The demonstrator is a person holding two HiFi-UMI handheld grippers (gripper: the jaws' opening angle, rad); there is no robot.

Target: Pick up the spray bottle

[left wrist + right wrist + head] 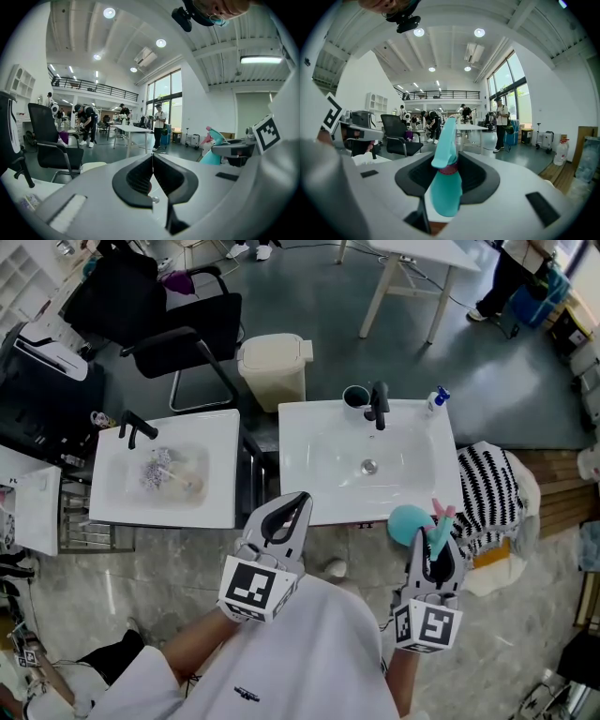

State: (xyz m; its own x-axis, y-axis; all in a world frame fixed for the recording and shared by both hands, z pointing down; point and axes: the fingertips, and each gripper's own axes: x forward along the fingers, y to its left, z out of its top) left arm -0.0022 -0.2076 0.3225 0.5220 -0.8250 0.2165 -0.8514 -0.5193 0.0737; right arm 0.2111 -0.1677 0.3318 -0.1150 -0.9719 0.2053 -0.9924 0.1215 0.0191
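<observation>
The spray bottle (410, 522) is teal with a pink trigger. It hangs in the air over the front right corner of the white sink (309, 427). My right gripper (441, 545) is shut on it. In the right gripper view the bottle (446, 187) stands upright between the black jaws of the right gripper (449, 161), its neck and head rising above them. My left gripper (298, 500) is level with it, in front of the sink's front edge. In the left gripper view the left gripper (152, 157) has its tips touching and nothing between them.
The sink has a black tap (379, 405), a dark cup (355, 397) and a small blue-capped bottle (437, 398) at its back edge. A second sink (108, 502) stands to the left. Behind are a beige bin (274, 367) and a black chair (187, 343). A striped cloth (487, 488) lies at right.
</observation>
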